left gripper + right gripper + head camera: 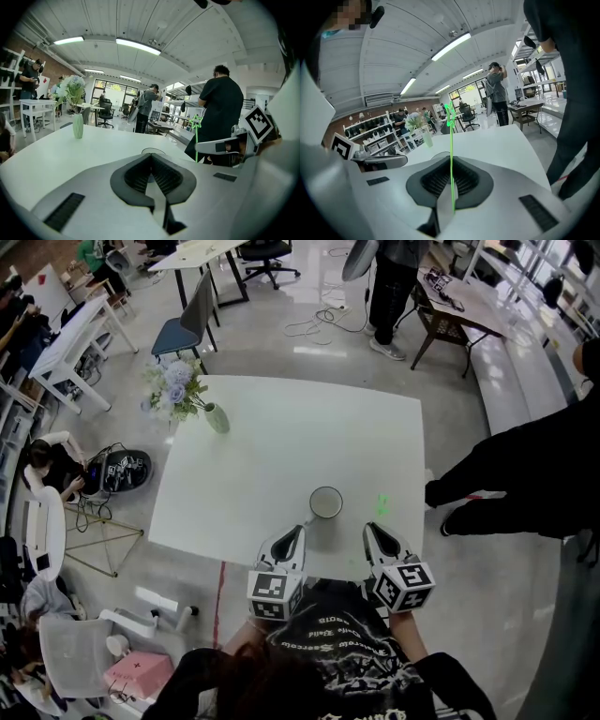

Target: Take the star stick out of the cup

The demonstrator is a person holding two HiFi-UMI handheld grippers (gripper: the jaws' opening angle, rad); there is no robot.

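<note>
Right gripper point(372, 531) pinching green star stick point(451, 140) upright; left gripper point(297, 532) pressed together, empty; cup point(325, 502) at its one o'clock.

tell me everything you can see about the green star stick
The star stick is a thin, bright green, translucent-looking rod topped by a small outlined star. It stands roughly upright, clamped near its lower end in the right gripper, which is shut on it. It is out of the cup, held just right of it above the white table.
</note>
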